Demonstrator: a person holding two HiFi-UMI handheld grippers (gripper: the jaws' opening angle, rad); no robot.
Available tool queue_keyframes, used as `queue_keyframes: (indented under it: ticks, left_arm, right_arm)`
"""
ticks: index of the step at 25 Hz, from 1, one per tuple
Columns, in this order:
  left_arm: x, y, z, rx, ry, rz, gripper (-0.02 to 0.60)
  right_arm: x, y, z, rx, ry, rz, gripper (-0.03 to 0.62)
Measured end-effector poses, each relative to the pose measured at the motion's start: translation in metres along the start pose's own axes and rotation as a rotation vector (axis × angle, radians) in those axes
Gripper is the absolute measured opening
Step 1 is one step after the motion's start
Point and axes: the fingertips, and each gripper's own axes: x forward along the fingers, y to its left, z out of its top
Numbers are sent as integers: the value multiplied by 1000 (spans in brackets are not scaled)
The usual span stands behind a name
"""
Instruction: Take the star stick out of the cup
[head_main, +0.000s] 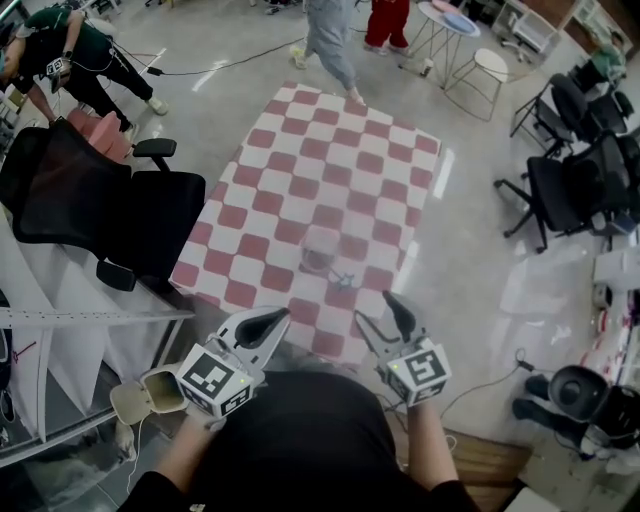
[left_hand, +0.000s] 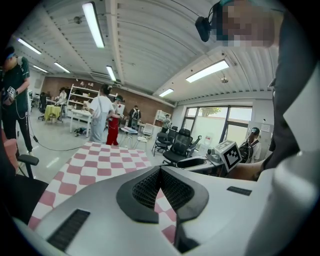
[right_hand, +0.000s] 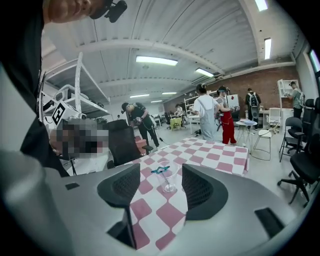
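A clear plastic cup (head_main: 319, 250) stands on the red-and-white checkered cloth (head_main: 300, 170), and the blue star stick (head_main: 343, 279) leans out of it toward me. In the right gripper view the cup (right_hand: 168, 178) sits ahead between the jaws, with the star (right_hand: 160, 170) at its rim. My right gripper (head_main: 383, 318) (right_hand: 161, 189) is open and empty, a short way in front of the cup. My left gripper (head_main: 262, 325) (left_hand: 160, 176) is held beside it at the left with its jaws together and nothing in them.
A black office chair (head_main: 100, 200) stands left of the table. People walk on the floor beyond the far edge. A round table and stool (head_main: 470, 50) are at the back, and more black chairs (head_main: 570, 180) at the right.
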Motion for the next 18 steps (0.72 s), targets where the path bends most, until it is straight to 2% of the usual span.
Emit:
queue_keyframes:
  ticks: [4, 18]
  left_arm:
    - [-6, 17, -2, -8, 9, -5, 40]
    - [-25, 59, -14, -48, 44, 6, 40]
  right_arm:
    - [18, -1, -2, -18, 51, -33, 276]
    - [78, 9, -15, -152, 153, -39, 295]
